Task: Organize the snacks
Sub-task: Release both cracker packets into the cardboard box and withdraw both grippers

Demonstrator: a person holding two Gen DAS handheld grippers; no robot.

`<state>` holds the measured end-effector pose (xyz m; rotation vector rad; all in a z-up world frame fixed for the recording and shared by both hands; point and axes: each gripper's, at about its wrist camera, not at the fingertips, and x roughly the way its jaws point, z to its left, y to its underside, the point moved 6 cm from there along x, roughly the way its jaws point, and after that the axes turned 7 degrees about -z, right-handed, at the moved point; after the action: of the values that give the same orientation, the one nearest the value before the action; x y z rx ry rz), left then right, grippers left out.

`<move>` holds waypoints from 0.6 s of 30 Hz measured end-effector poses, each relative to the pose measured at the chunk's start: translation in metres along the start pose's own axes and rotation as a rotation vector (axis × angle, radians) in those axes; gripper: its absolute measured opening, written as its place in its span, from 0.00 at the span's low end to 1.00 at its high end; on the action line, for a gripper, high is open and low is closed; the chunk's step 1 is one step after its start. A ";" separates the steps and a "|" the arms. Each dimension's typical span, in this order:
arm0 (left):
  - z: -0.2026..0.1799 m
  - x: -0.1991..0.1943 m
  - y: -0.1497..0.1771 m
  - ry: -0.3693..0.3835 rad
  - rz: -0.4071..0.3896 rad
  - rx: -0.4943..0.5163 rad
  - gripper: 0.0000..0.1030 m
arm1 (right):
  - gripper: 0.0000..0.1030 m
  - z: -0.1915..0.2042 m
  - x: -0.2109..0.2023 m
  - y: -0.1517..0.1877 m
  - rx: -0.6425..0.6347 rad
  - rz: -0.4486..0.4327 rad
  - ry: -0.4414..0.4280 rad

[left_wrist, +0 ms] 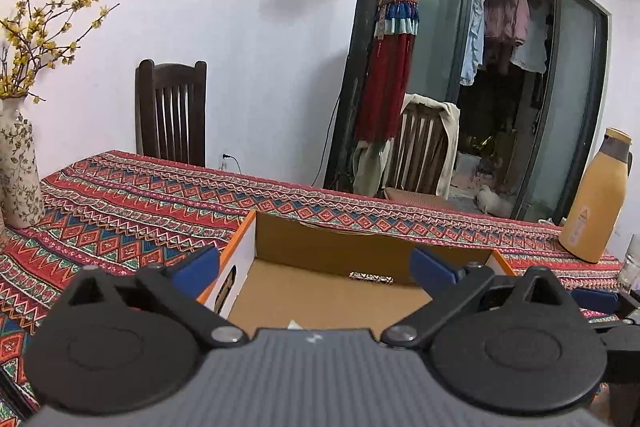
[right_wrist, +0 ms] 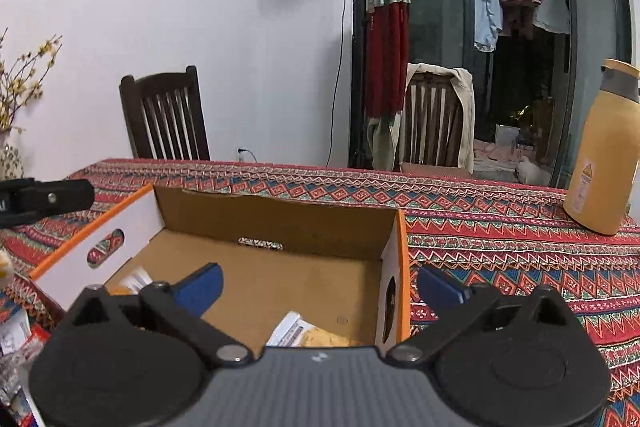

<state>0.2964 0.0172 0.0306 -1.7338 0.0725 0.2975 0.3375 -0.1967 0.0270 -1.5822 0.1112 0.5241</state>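
Note:
An open cardboard box (left_wrist: pixel 332 247) with orange rim and white sides sits on the patterned tablecloth; it also shows in the right wrist view (right_wrist: pixel 280 223). My left gripper (left_wrist: pixel 316 267) is open and empty, held over the box's near end. My right gripper (right_wrist: pixel 320 285) is open and empty, straddling the box's right wall. Snack packets lie inside the box: one pale yellow packet (right_wrist: pixel 312 335) near my right gripper and another (right_wrist: pixel 134 281) at the left wall. More snack packets (right_wrist: pixel 16 351) lie outside the box at the far left.
A yellow bottle (left_wrist: pixel 596 203) stands on the table at the right, also in the right wrist view (right_wrist: pixel 604 151). A flowered vase (left_wrist: pixel 18 167) with yellow blossoms stands at the left. A glass (left_wrist: pixel 630 267) is at the right edge. Two chairs (right_wrist: pixel 166 119) stand behind the table (right_wrist: pixel 500 227).

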 end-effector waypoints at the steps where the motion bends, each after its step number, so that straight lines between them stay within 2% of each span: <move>1: 0.000 -0.001 -0.001 0.002 -0.001 -0.002 1.00 | 1.00 0.000 -0.001 0.000 0.001 -0.002 0.000; 8: -0.002 -0.010 -0.008 0.012 -0.023 -0.001 1.00 | 1.00 0.000 -0.009 -0.006 -0.004 -0.030 0.004; 18: -0.004 -0.050 -0.036 -0.006 -0.091 0.009 1.00 | 1.00 -0.003 -0.053 -0.033 -0.018 -0.132 0.044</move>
<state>0.2571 0.0137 0.0777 -1.7217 -0.0099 0.2353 0.3039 -0.2098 0.0785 -1.6065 0.0349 0.3879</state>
